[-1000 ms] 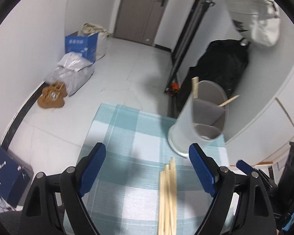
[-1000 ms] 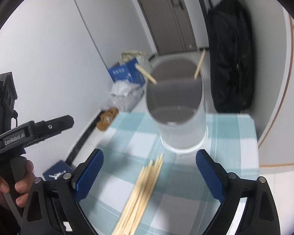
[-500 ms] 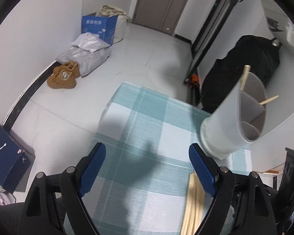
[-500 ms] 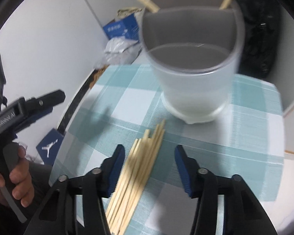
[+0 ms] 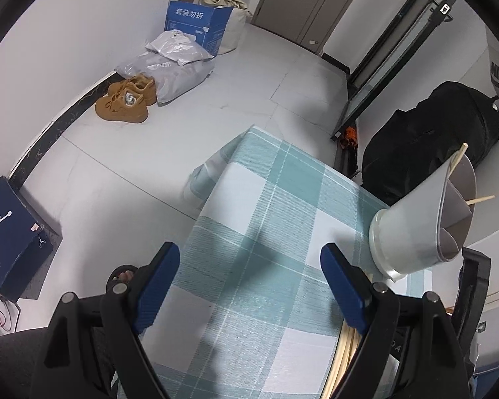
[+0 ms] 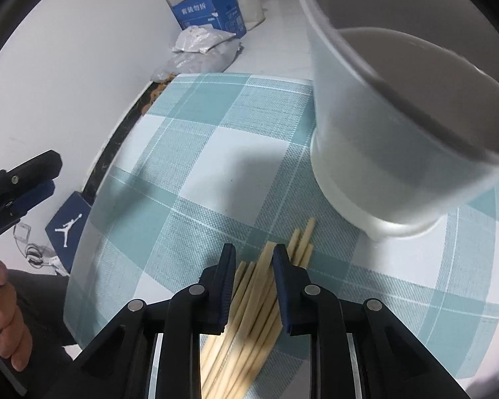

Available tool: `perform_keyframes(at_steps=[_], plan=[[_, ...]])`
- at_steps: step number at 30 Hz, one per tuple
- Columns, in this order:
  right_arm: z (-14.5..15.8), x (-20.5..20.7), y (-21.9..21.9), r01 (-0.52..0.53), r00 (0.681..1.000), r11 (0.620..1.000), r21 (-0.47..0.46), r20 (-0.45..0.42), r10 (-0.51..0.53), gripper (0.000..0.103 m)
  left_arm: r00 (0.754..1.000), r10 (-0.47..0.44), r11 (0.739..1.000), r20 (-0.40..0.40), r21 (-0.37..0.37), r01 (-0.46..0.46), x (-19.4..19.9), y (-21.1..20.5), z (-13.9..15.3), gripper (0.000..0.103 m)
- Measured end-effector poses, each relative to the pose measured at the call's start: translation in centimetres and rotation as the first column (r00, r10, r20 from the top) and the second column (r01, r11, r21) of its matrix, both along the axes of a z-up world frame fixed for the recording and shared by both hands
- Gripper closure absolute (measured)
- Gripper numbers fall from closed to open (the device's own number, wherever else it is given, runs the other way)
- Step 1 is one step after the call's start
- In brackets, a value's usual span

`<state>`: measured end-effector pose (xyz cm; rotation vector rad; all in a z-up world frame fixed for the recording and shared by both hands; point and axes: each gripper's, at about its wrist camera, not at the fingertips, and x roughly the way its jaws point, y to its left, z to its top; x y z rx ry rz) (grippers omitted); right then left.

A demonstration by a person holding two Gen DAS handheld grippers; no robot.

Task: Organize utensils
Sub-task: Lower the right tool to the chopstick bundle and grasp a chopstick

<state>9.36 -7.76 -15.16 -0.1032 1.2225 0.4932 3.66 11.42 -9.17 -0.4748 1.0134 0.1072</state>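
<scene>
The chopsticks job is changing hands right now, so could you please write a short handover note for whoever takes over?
Right claw: over the pile of chopsticks on the checked cloth; its jaws have just been closing around several sticks; a firm grip is not clear yet.
Left claw: open wide, empty, over bare cloth.
Holder: upright at the cloth's far end, beyond the pile.
Done: two sticks already stand in the holder.
Left: finish the grip, lift the sticks and drop them into the holder; repeat until the pile is gone.
</scene>
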Motion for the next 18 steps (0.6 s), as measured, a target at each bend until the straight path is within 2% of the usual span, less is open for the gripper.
perform_keyframes(at_steps=[4, 8, 13, 18], plan=[[-0.2, -0.1, 0.5, 0.011, 1.000, 0.999, -0.044, 0.018, -0.010, 0.096, 1.000, 0.005, 1.000, -0.012, 0.000, -0.005, 0.3, 0.1, -0.2, 0.020], [-0.1, -0.2, -0.3, 0.035, 0.999, 0.999, -0.005, 0.009, -0.035, 0.097, 1.000, -0.004, 1.000, -0.012, 0.018, 0.005, 0.4, 0.0, -0.2, 0.020], [1.7, -0.8, -1.6, 0.070, 0.995, 0.994, 0.084, 0.059, -0.075, 0.097, 0.997, -0.056, 0.997, -0.046, 0.049, 0.058, 0.5, -1.1, -1.0, 0.020], [4.4, -1.8, -4.3, 0.122, 0.985, 0.964, 0.236, 0.094, -0.147, 0.097, 0.976, -0.181, 0.982, -0.119, 0.035, 0.186, 0.3, -3.8, -2.7, 0.020]])
